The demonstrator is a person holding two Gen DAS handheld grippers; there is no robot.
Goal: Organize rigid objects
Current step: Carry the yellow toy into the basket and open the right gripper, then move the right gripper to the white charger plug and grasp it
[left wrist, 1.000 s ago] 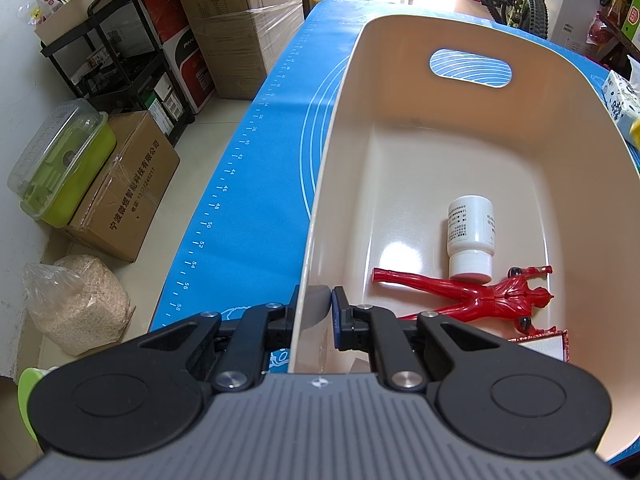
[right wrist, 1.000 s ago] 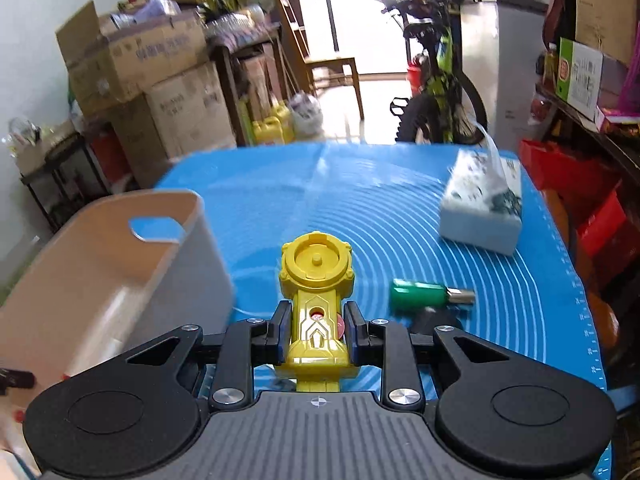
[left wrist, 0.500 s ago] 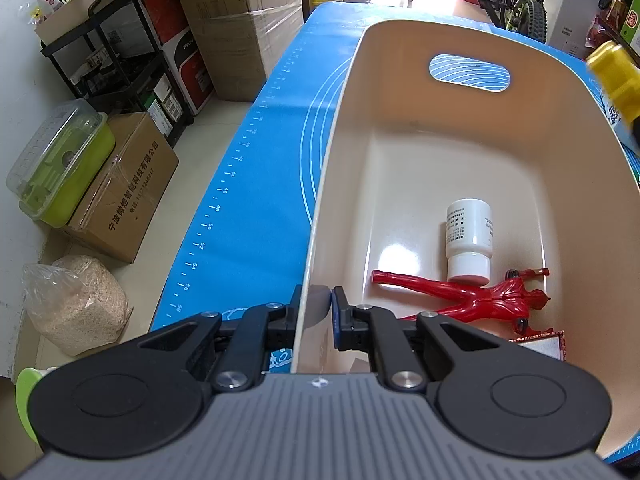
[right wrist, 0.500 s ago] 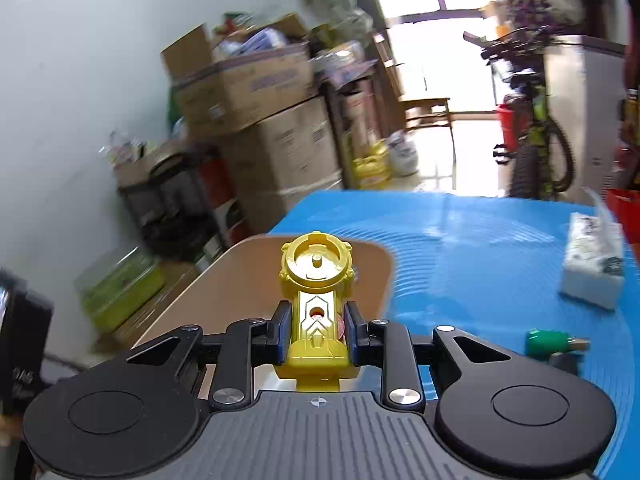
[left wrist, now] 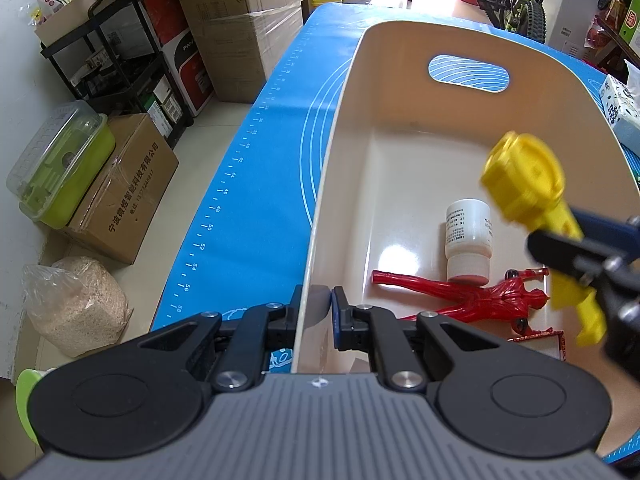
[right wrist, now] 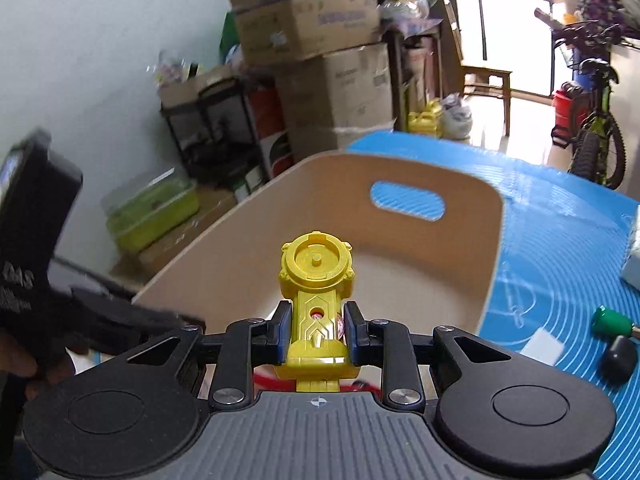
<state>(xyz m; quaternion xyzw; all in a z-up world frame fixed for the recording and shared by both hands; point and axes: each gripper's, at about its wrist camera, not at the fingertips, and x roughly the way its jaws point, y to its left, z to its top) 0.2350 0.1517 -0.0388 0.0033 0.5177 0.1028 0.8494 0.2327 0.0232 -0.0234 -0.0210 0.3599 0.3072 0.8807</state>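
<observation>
Two grippers work the bin [left wrist: 460, 128]: the left gripper [left wrist: 320, 300] pinches its rim. The right gripper [right wrist: 316, 330], fingers clamping the yellow toy [right wrist: 316, 280], has swung from the tabletop [right wrist: 560, 220] to above the bin, ready to drop.

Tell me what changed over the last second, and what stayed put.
The right gripper, shut on the yellow toy, carried it from above the blue mat to over the beige bin. Nothing was released. Unchanged: the left gripper clamps the bin's near wall; the white bottle and red figure lie inside.
</observation>
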